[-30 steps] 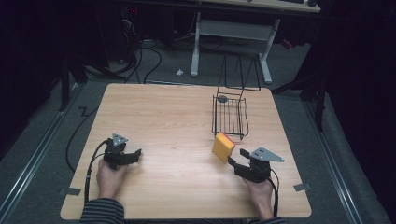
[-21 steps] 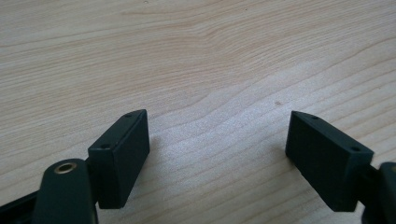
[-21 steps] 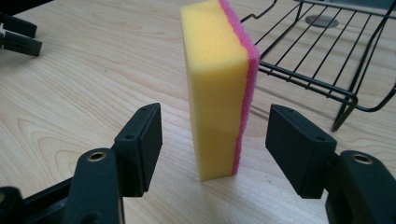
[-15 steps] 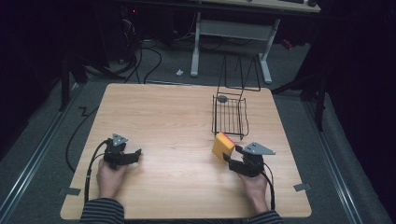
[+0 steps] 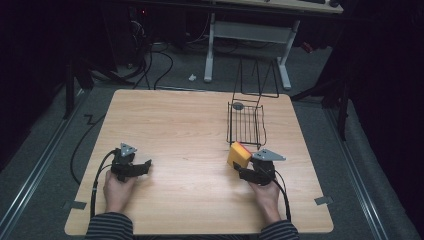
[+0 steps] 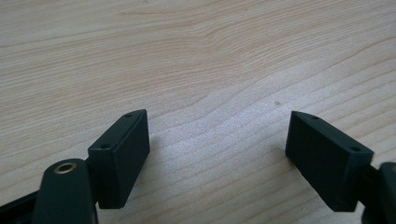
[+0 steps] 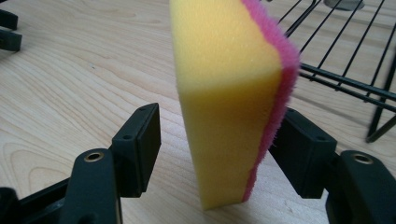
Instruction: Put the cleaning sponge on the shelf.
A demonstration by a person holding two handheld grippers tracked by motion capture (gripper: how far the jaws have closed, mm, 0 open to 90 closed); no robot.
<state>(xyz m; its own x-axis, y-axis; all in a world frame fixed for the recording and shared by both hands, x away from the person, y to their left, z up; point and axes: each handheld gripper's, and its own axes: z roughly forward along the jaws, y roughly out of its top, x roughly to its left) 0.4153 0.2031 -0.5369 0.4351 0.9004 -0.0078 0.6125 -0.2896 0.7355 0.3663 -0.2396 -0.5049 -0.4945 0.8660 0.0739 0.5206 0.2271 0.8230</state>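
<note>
A yellow sponge [image 5: 239, 154] with a pink scouring side stands on its edge on the wooden table [image 5: 190, 130], just in front of the wire basket. My right gripper [image 5: 245, 171] lies low on the table with the sponge [image 7: 224, 93] between its jaws. The pink side brushes one pad [image 7: 303, 149], while the other pad [image 7: 140, 144] stands off the yellow face by a gap. My right gripper [image 7: 219, 130] is open. My left gripper [image 5: 145, 166] rests near the table's front left, open [image 6: 217, 140] over bare wood, with nothing between its fingers.
A black wire basket [image 5: 246, 122] sits at the right rear of the table with a small grey round thing [image 5: 238, 106] at its far end; its wires [image 7: 341, 60] run close behind the sponge. Desk legs and cables lie on the floor beyond.
My right hand has slid left and a little down toward the sponge, so its jaws now straddle it. The sponge and my left hand have stayed put.
</note>
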